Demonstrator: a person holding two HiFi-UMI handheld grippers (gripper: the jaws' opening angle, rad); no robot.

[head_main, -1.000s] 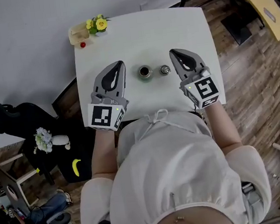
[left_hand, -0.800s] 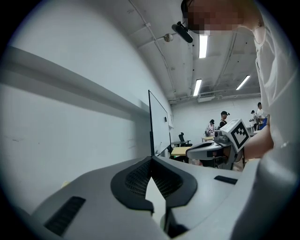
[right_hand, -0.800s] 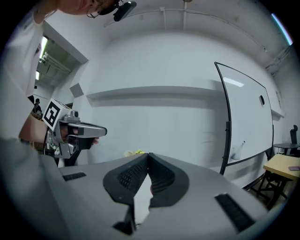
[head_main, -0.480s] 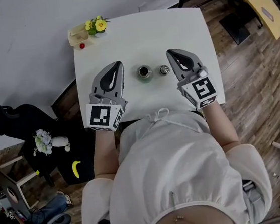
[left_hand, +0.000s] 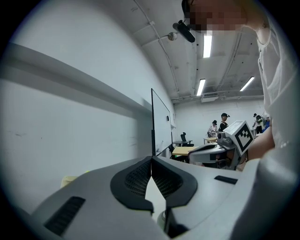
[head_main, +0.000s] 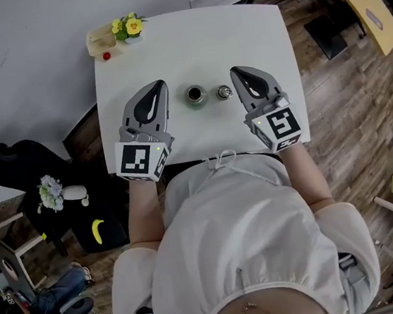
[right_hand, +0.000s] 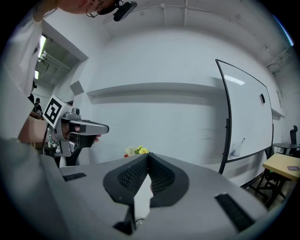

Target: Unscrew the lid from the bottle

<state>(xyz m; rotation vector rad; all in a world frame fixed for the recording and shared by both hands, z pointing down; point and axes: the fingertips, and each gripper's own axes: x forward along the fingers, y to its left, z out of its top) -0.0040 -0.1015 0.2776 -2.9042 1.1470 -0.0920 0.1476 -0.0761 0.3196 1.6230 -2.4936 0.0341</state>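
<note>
On the white table (head_main: 252,32) stands a small dark bottle (head_main: 194,95), seen from above with its mouth uncovered. Its small round lid (head_main: 224,92) lies on the table just to its right, apart from it. My left gripper (head_main: 158,85) lies to the left of the bottle, jaws shut with nothing between them (left_hand: 151,159). To the right of the lid is my right gripper (head_main: 235,71), also shut and empty (right_hand: 148,155). Neither gripper touches the bottle or the lid.
A pot of yellow flowers (head_main: 127,27), a pale tray (head_main: 100,40) and a small red thing (head_main: 106,56) sit at the table's far left corner. A black chair (head_main: 6,165) stands left of the table, a yellow desk (head_main: 362,4) far right. My torso is against the near edge.
The head camera has shifted, so the table sits a little higher and further left in view. Both grippers keep their places beside the bottle and lid, still shut.
</note>
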